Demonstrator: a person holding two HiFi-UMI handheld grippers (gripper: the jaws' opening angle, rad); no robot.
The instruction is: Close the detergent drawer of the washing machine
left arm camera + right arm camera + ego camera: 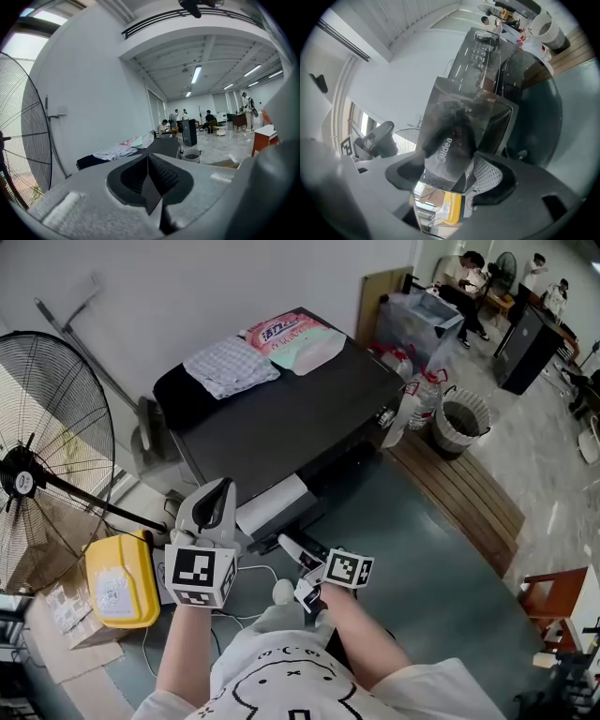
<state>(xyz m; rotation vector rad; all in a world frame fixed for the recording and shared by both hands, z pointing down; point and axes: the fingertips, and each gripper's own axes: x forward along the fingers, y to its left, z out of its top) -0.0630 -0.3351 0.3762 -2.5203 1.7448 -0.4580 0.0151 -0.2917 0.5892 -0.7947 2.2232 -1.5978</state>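
Two grippers logged: we see the right gripper (pixel 454 180) clamped on the pulled-out detergent drawer's (pixel 454 136) dark front at the washing machine's (pixel 281 409) front edge. Left gripper (pixel 150 187) has its jaws together on nothing.

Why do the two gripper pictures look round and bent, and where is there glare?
Left gripper view: wide-angle lens darkens the corners and bows the fan; the near left hand-held gripper is soft. Right gripper view: same round frame, tilted, with hazy reflections on the glossy detergent drawer. Head view: sharp, evenly lit.
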